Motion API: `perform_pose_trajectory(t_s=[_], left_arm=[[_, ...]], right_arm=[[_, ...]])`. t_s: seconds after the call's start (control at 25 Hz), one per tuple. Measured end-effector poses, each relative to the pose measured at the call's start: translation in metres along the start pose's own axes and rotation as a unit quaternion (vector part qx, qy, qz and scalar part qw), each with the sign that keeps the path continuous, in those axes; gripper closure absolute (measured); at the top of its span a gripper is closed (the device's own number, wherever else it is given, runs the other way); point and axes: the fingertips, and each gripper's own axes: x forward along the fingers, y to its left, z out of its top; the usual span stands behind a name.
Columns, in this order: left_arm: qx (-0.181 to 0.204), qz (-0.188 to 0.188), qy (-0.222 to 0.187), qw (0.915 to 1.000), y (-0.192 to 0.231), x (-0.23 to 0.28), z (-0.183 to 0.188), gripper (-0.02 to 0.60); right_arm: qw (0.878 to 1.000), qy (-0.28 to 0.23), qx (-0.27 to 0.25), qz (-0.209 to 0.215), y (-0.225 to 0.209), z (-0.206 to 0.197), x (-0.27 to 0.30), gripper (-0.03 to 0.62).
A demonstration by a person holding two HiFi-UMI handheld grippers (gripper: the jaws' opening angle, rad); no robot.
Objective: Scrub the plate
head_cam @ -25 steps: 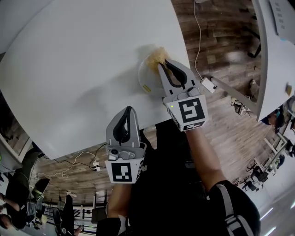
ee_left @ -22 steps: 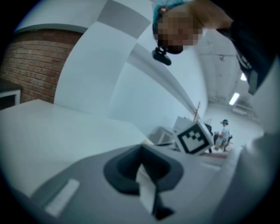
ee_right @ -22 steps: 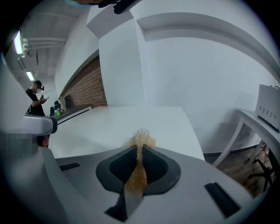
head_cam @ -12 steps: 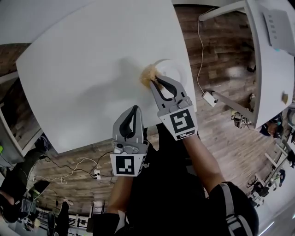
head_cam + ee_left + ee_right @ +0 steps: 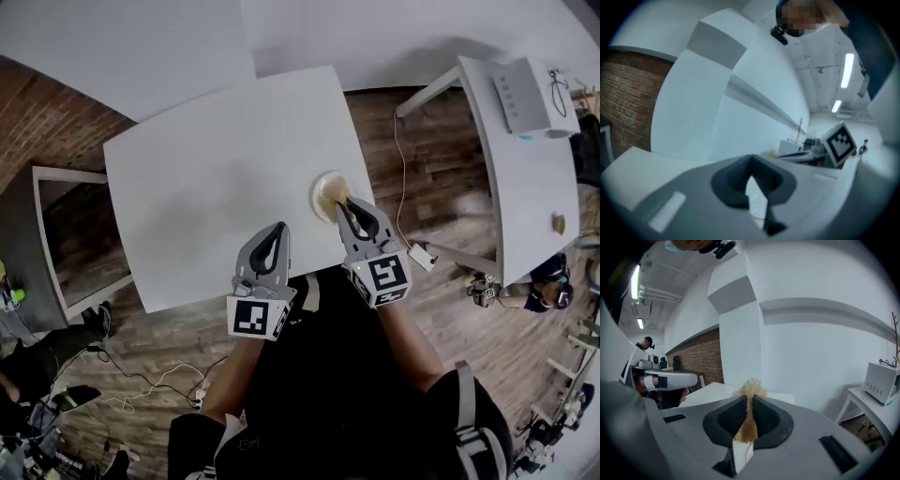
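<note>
A small round plate [image 5: 325, 192] lies near the right front edge of the white table [image 5: 206, 178] in the head view. My right gripper [image 5: 346, 202] points at the plate's near side and is shut on a tan wiry scrubber [image 5: 749, 392], whose tuft sticks out past the jaw tips in the right gripper view. Whether the scrubber touches the plate is hidden by the jaws. My left gripper [image 5: 279, 230] is shut with nothing in it and hovers over the table's front edge, left of the plate. The right gripper's marker cube [image 5: 839, 142] shows in the left gripper view.
A second white table [image 5: 511, 150] with a white box [image 5: 523, 92] stands at the right. A cable and a power adapter [image 5: 422, 255] lie on the wooden floor between the tables. A grey cabinet [image 5: 56, 234] stands left, beside a brick wall [image 5: 56, 112].
The head view has pulled back, so table and plate look smaller. The right gripper with the scrubber has shifted from the plate's far and left rim to its near side. The left gripper stays shut.
</note>
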Motion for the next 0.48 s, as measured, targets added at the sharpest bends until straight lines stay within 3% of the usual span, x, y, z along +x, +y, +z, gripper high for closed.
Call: perform_pose_trajectory(t_s=[0.16, 0.48], left_arm=[[-0.006, -0.003, -0.003, 1.0, -0.002, -0.015, 0.018, 0.581], [-0.018, 0.001, -0.003, 0.9998, -0.011, -0.027, 0.019, 0.581]], right_arm=[[1.0, -0.009, 0.011, -0.012, 0.002, 0.011, -0.029, 0.56], [0.999, -0.016, 0.039, -0.025, 0.005, 0.001, -0.064, 0.561]])
